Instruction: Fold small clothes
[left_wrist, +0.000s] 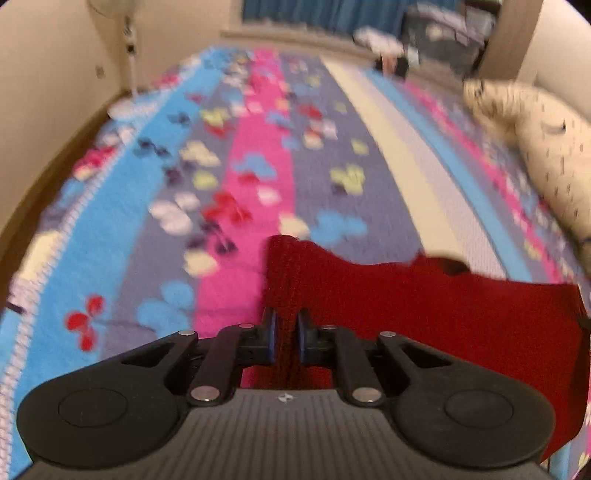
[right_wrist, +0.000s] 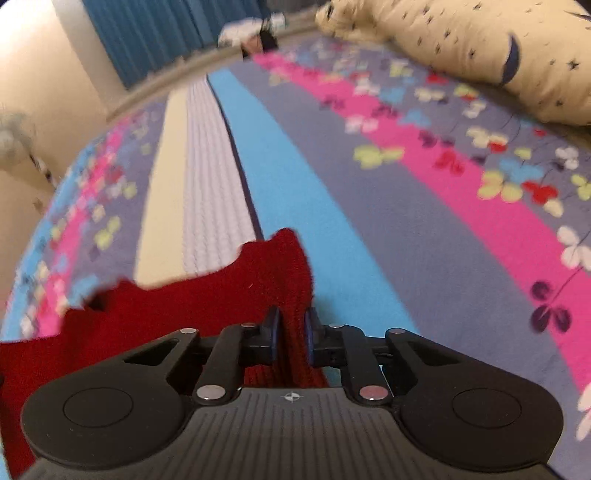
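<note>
My left gripper (left_wrist: 285, 338) and right gripper (right_wrist: 292, 338) both pitch downward, jaws nearly together, each pinching a fold of the red knit garment (left_wrist: 443, 314) between its pads.

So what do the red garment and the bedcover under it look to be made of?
Red garment: apparently a knit, wool or acrylic; ribbed, fuzzy matte surface, soft drape between the left gripper and right gripper. Bedcover: seemingly printed woven fabric, matte; blur hides the weave.

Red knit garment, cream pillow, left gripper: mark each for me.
red knit garment (left_wrist: 424, 317), left wrist view, its flat middle
cream pillow (right_wrist: 480, 48), right wrist view, its starred top
left gripper (left_wrist: 286, 339), left wrist view, between its fingertips
</note>
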